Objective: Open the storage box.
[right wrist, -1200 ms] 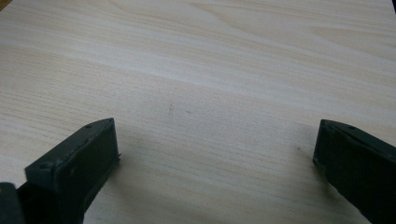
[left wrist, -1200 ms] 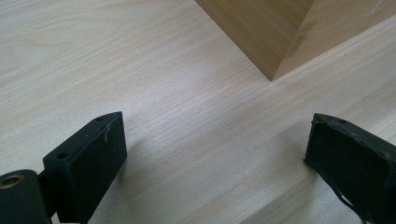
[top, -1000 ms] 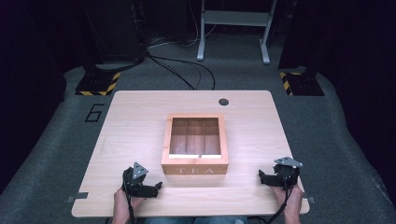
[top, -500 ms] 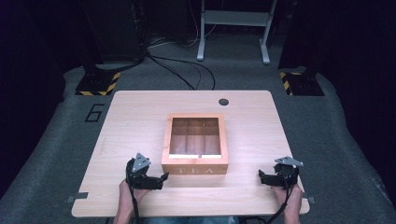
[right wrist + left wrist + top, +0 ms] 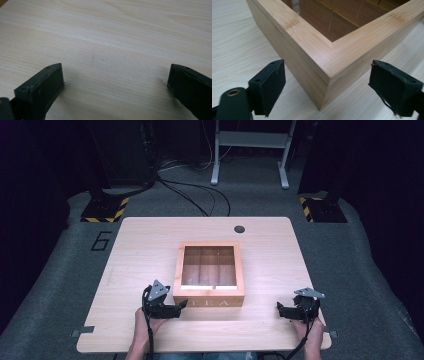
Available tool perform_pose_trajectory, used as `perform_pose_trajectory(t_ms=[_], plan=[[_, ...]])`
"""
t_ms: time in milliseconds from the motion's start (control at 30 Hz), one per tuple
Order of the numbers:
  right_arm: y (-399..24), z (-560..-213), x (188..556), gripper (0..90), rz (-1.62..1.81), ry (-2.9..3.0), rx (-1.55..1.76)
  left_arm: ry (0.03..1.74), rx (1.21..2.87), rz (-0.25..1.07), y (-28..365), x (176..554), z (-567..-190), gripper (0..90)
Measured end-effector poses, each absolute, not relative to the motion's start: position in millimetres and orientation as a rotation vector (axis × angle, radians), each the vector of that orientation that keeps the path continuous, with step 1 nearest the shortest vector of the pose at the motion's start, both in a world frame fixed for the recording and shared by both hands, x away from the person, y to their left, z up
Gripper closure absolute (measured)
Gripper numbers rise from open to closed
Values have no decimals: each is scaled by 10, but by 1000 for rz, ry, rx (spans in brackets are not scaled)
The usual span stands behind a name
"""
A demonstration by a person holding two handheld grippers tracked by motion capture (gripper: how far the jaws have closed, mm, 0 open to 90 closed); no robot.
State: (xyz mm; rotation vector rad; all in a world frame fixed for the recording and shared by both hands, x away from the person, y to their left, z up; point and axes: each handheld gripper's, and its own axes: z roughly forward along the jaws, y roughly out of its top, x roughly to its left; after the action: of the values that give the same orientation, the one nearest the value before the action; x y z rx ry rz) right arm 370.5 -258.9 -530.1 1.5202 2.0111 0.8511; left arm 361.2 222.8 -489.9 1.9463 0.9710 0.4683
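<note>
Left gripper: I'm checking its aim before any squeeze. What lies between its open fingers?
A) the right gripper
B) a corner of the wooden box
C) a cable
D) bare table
B: in the left gripper view a corner of the box stands between the spread fingers of the left gripper, which don't touch it.

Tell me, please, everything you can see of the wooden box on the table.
The wooden box is square, light bamboo-like wood, with TEA lettered on its near side. Its closed lid is a mitred frame around a clear pane, through which darker dividers show compartments; contents cannot be made out. It sits flat near the middle of the table. The left claw is open astride its near left corner, not touching it.
</note>
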Motion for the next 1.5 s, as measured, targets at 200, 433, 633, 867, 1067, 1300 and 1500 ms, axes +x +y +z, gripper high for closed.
perform_pose_trajectory(t_ms=[200,433,633,867,1067,1300,1500], plan=[[-2589,-5301,3705,0,850,2011,1521,964,1933,453,2235,3624,-4911,226],[-2583,-5300,3706,0,856,2002,1531,944,1922,456,2227,3608,-4924,277],[-2584,-5300,3706,0,854,2003,1531,946,1922,485,2209,3580,-4917,289],[-2586,-5300,3705,0,852,2006,1527,944,1914,508,2195,3565,-4911,290],[-2586,-5300,3706,0,852,2005,1527,945,1905,524,2177,3562,-4891,290],[-2583,-5300,3706,0,854,2003,1531,944,1877,532,2173,3556,-4842,289],[-2586,-5300,3705,0,852,2006,1527,943,1861,531,2178,3563,-4805,289]])
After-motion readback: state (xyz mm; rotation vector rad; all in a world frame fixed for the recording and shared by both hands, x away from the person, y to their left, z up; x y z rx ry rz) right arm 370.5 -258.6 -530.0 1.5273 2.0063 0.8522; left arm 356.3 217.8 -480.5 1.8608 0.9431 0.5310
